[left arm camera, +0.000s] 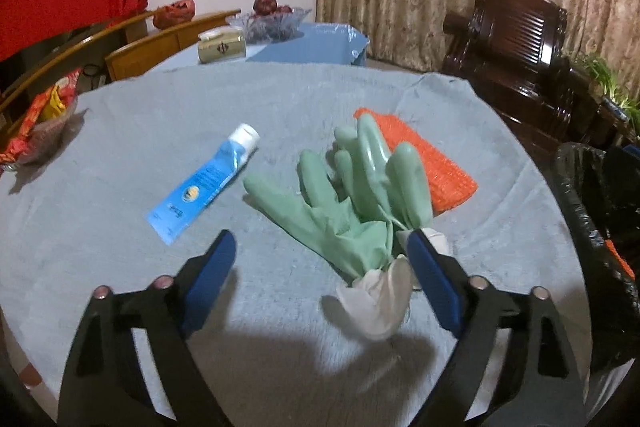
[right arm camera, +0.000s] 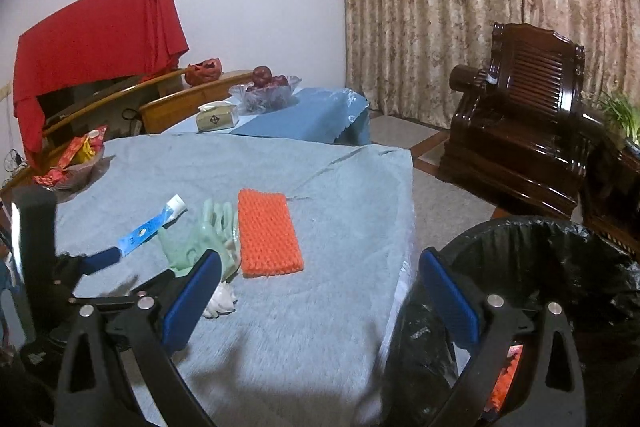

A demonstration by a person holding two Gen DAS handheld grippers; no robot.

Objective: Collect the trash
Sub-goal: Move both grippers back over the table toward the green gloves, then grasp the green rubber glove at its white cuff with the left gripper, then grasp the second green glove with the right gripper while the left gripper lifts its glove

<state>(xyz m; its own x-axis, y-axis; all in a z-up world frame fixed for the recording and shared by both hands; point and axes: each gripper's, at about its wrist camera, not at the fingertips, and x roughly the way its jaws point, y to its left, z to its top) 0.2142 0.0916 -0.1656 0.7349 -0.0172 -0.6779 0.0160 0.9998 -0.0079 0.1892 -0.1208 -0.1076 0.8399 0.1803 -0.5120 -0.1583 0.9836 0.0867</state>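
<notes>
A pair of green rubber gloves (left arm camera: 340,195) (right arm camera: 200,239) lies on the grey-blue table cloth (left arm camera: 280,99), white cuff lining turned out toward me. Left of them lies a blue tube with a white cap (left arm camera: 204,187) (right arm camera: 148,227); behind and right lies an orange knitted pad (left arm camera: 424,155) (right arm camera: 266,235). My left gripper (left arm camera: 320,243) is open low over the cloth. The gloves' cuff sits between its jaws, close to the right finger and apart from the left one. My right gripper (right arm camera: 320,259) is open and empty above the table's right edge, beside the black-bagged bin (right arm camera: 540,267) (left arm camera: 600,227).
Something orange lies inside the bin (right arm camera: 506,375). A bowl of red snack packets (left arm camera: 36,131) stands at the table's left. Beyond are a tissue box (left arm camera: 222,47), a fruit bowl (left arm camera: 272,19) and a dark wooden armchair (left arm camera: 520,67) at the right.
</notes>
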